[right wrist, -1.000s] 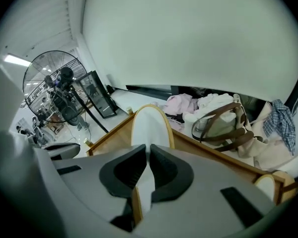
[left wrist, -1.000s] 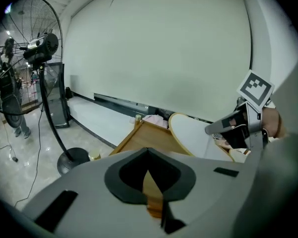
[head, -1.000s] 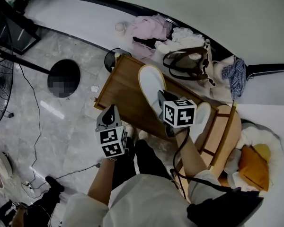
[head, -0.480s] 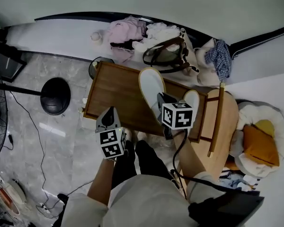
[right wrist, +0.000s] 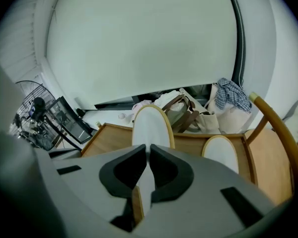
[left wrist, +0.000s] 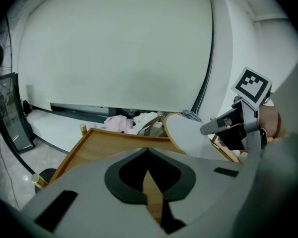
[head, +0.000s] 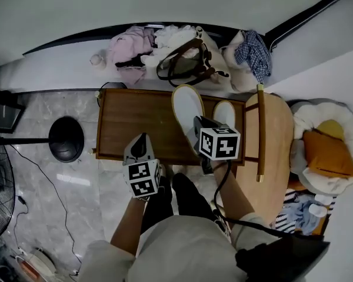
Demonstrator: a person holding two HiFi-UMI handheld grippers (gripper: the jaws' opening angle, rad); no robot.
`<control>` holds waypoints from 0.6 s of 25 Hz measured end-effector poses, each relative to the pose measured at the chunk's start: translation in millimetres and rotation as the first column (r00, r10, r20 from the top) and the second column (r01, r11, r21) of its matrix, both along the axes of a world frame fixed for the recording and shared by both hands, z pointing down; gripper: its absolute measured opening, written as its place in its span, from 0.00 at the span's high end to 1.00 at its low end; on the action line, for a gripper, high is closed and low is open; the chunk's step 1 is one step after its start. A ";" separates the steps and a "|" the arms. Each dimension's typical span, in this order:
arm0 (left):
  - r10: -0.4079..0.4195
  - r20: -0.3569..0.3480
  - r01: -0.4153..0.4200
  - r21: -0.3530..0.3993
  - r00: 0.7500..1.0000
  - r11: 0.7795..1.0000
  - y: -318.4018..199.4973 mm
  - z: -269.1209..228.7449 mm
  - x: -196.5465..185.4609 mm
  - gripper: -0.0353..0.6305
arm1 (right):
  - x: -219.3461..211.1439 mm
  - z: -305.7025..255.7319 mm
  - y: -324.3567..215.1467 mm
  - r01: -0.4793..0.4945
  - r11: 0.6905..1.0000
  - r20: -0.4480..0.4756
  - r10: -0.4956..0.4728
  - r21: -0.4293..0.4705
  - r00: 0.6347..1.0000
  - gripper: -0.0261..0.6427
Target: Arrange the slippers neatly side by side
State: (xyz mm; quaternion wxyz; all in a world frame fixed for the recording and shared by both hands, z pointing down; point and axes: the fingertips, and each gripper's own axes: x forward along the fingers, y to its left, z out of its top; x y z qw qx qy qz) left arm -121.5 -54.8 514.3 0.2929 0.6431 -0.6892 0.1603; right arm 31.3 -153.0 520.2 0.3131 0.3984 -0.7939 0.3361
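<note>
**Head view.** The right gripper (head: 195,127) is clenched on the near end of 1 slipper (head: 187,104), which is held tilted over the table (head: 129,128) at frame centre. The second slipper (head: 225,113) lies on the table just to its right. Within the last second the held slipper has been brought closer to the second slipper, and the 2 now run roughly parallel. The left gripper (head: 138,145) is seen at the table's lower edge.

**Left gripper view.** The jaws are closed together, with nothing held. The slipper is seen raised, right of centre.

**Right gripper view.** White slipper material is pinched between the pads. The second slipper lies flat at right.

**Assessment.** Alignment is judged nearly achieved. The slipper has not yet been set down beside its partner.
</note>
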 end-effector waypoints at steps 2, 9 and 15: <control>0.026 0.004 -0.026 -0.001 1.000 1.000 -5.3 -0.5 6.8 0.94 | 8.3 1.5 1.0 -0.039 0.999 0.015 0.040 -0.013 0.999 0.89; 0.108 0.015 -0.107 -0.017 0.994 0.994 -19.3 1.3 28.6 0.94 | 30.3 11.9 7.9 -0.148 0.987 0.063 0.152 -0.069 0.986 0.89; 0.152 0.017 -0.152 -0.034 0.988 0.988 -28.2 7.1 40.7 0.94 | 45.1 23.8 11.3 -0.236 0.962 0.101 0.250 -0.137 0.963 0.89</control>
